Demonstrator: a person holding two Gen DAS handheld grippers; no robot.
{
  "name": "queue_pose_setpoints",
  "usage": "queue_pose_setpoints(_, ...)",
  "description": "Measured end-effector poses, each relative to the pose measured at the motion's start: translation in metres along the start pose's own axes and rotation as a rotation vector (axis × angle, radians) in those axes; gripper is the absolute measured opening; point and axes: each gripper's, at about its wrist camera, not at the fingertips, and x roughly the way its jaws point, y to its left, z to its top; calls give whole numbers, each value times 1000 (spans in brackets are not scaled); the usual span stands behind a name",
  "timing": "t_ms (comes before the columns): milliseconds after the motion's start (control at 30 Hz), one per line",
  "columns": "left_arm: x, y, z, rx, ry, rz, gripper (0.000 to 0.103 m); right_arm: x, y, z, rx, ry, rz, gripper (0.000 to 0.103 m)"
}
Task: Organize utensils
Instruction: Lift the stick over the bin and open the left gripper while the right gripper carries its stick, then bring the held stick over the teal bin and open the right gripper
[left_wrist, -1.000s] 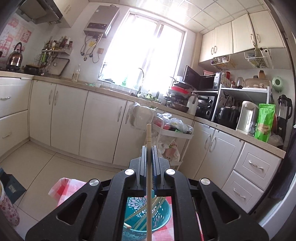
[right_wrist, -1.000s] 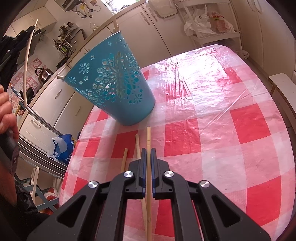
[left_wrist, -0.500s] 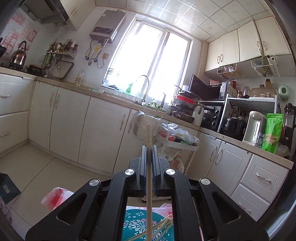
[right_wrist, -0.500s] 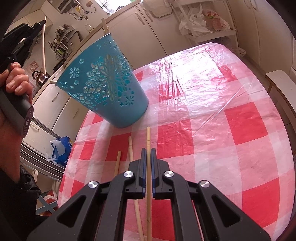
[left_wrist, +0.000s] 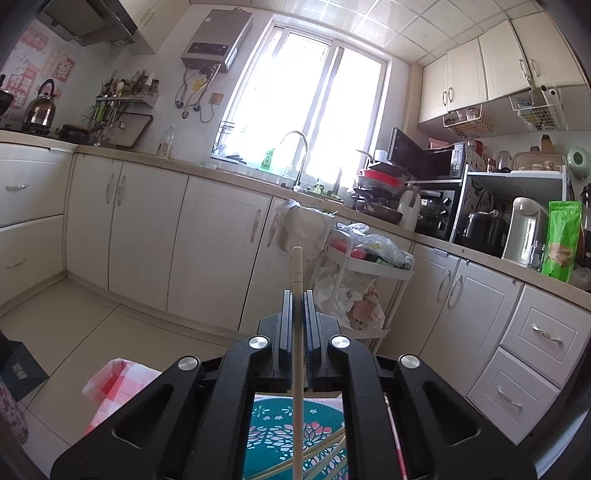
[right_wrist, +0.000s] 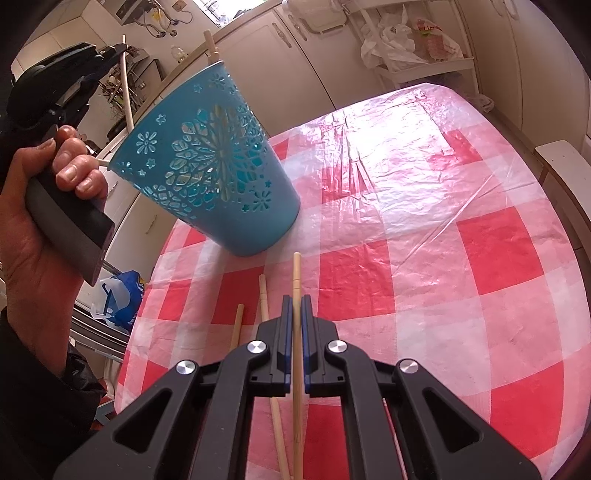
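A blue cut-out basket (right_wrist: 221, 173) stands on the red-checked table (right_wrist: 443, 221), with chopstick ends (right_wrist: 209, 44) poking above its rim. My right gripper (right_wrist: 295, 301) hovers over the table, shut on a wooden chopstick (right_wrist: 295, 277) that points towards the basket. Two loose chopsticks (right_wrist: 264, 306) lie on the cloth just left of it. A hand (right_wrist: 44, 192) holds my left gripper (right_wrist: 107, 53) up beside the basket's rim, shut on another chopstick (right_wrist: 127, 88). In the left wrist view that gripper (left_wrist: 297, 299) clamps its chopstick (left_wrist: 297, 273) over the basket's mouth (left_wrist: 280, 435).
Kitchen cabinets and a white trolley (left_wrist: 369, 266) with bags stand beyond the table. A blue bag (right_wrist: 122, 295) lies on the floor by the table's left edge. A pale seat edge (right_wrist: 565, 166) shows at the right.
The left hand has carried its gripper and chopstick down and closer to the basket's rim. The right gripper has stayed put, still clamped on its chopstick.
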Motion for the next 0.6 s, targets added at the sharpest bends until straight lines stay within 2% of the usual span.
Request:
queue_pose_setpoints(167, 3, -6, -13, 45, 62, 31, 6, -2, -1, 0, 5, -6, -1, 5)
queue_pose_setpoints(333, -3, -7, -23, 57, 115, 61, 32, -6, 1, 0, 2, -17, 8, 5)
queue_pose_setpoints(600, -32, -15, -21, 93, 150, 86, 50, -12, 5, 1, -4, -29, 19, 5)
